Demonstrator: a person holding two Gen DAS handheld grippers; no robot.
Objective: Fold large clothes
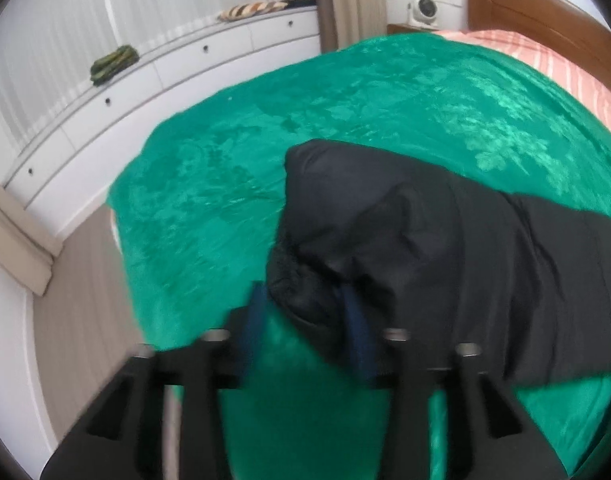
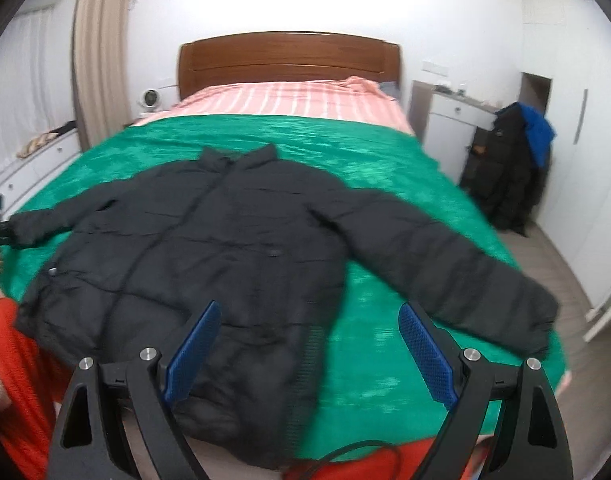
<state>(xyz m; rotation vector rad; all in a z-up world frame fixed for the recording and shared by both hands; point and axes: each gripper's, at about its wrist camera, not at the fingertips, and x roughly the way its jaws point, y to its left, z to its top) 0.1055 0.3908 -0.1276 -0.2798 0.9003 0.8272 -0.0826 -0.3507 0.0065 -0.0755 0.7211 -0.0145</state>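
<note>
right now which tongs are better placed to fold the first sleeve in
Left. The left tongs already straddle a sleeve cuff of the jacket. The right tongs hang open above the hem, touching nothing.

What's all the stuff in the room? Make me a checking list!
Surface: green blanket covering the bed.
Job's things: black puffer jacket lies flat, front up, sleeves spread.
Clutter: nothing seen on the blanket.
Grippers: left gripper at the sleeve cuff, grip blurred; right gripper open above the hem.
Cables: black cable near the bottom edge.
Surroundings: wooden headboard, white drawers, dark coat hanging.
</note>
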